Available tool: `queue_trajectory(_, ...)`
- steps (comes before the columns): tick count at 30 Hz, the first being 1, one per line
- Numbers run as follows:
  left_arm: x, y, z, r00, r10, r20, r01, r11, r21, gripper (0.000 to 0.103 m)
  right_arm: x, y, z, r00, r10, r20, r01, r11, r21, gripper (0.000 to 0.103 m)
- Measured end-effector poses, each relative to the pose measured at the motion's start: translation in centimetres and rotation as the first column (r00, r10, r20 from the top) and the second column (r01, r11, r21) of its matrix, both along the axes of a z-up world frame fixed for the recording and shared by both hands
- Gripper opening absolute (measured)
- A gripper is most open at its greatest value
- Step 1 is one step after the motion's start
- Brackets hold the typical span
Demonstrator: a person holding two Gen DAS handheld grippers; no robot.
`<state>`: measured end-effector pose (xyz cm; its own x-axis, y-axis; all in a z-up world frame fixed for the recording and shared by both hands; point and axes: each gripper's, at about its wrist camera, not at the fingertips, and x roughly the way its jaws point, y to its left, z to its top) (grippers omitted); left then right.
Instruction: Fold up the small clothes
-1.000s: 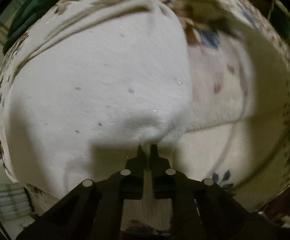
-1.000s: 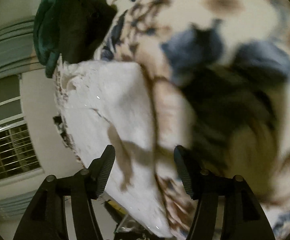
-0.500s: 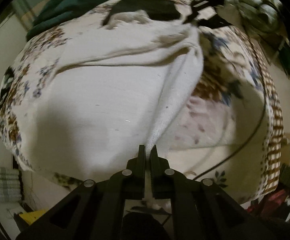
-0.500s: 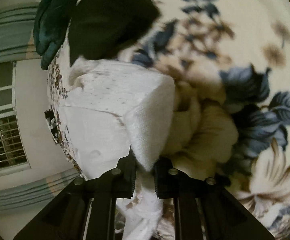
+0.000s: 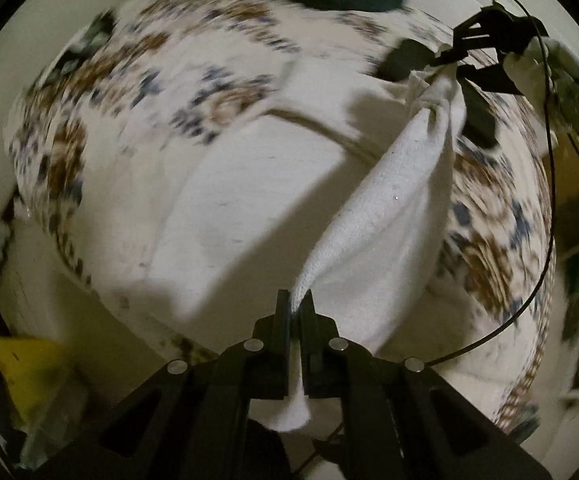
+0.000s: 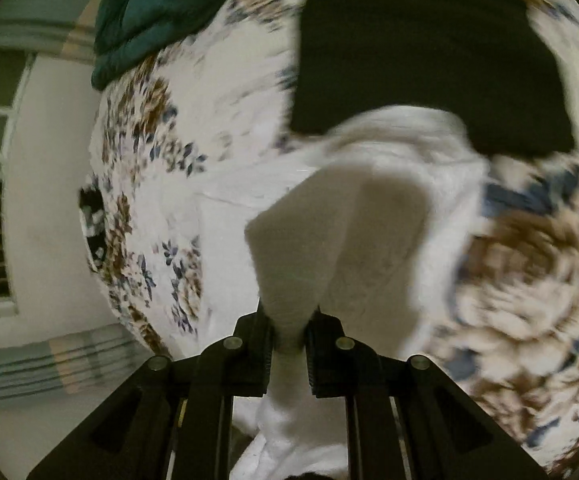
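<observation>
Black hand-held gripper (image 5: 295, 300); silver round screws; thin black cable (image 5: 545, 200).

There are no words, numbers, labels or signs to read in either picture. Both views are blurry, and nothing in them shows any letters.

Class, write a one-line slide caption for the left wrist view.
Left gripper and right gripper each pinch the white garment, lifting it above the floral bedspread.

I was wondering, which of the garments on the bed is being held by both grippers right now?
The white garment: the left gripper and right gripper each pinch a corner. The black garment and dark green one lie untouched.
</observation>
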<state>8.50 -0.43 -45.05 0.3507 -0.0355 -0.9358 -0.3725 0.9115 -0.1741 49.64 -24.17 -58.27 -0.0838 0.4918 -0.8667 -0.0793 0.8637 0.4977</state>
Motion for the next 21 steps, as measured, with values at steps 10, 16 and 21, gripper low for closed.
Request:
queue_trajectory(10,-0.6,12.6,-9.4,0.991,0.076,-0.107,-0.090,0.988,-0.126,0.003,0.8,20.2,-8.0,0.997,0.073,-0.009,-0.073,0.968,-0.240,0.014)
queue_trajectory(16,-1.0,17.2,-13.7,0.977,0.089,-0.193,-0.125,0.974,-0.187,0.004,0.6,21.4,-9.6,0.997,0.061,-0.040,-0.068,0.980,-0.185,0.035)
queue_trajectory(21,0.4,19.2,-12.4,0.985,0.063,-0.159,-0.102,0.964,-0.247,0.021,-0.3,16.0,-6.7,0.997,-0.056,-0.048,0.056,0.998,0.002,0.067)
